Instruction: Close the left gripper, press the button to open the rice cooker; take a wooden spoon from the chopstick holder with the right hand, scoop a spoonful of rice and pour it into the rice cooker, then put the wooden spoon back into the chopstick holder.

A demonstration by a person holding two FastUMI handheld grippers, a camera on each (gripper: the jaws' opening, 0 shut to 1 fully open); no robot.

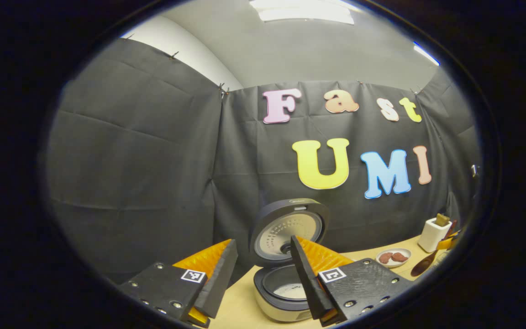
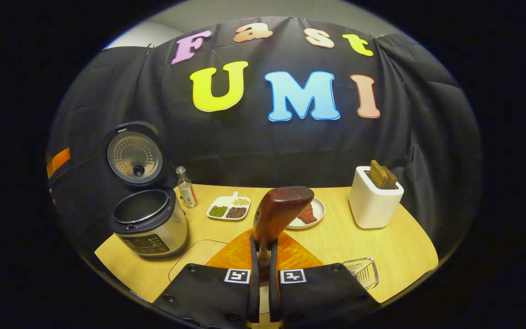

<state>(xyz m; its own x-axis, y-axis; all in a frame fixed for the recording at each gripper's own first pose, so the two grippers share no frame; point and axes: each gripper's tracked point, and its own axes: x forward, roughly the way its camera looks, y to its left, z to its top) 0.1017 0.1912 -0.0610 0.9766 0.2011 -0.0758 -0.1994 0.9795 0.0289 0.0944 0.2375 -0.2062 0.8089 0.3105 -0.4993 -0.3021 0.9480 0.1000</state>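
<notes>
In the left gripper view, your left gripper [image 1: 263,278] sits at the bottom of the frame with its fingers spread apart and nothing between them. Behind the gap stands the rice cooker [image 1: 286,288], lower centre, lid [image 1: 289,232] raised upright and the inner pot exposed. At the lower right edge of the frame, the wooden spoon [image 1: 423,264] hangs above the bench [image 1: 244,306], near a small plate [image 1: 393,257] with dark red pieces. The white chopstick holder [image 1: 433,234] stands just behind it.

In the right gripper view, your right gripper [image 2: 263,256] occupies the bottom centre — its fingers are closed on the handle of the wooden spoon, whose bowl [image 2: 283,208] rises upright in mid-frame. The rice cooker [image 2: 149,221] stands open at the left of the frame. Right of it come a small bottle [image 2: 185,187], a divided dish [image 2: 228,208] of grains and the plate [image 2: 318,211] — partly hidden by the spoon. The chopstick holder [image 2: 375,198] stands at the right, and a clear glass container [image 2: 361,270] lies at the lower right.
</notes>
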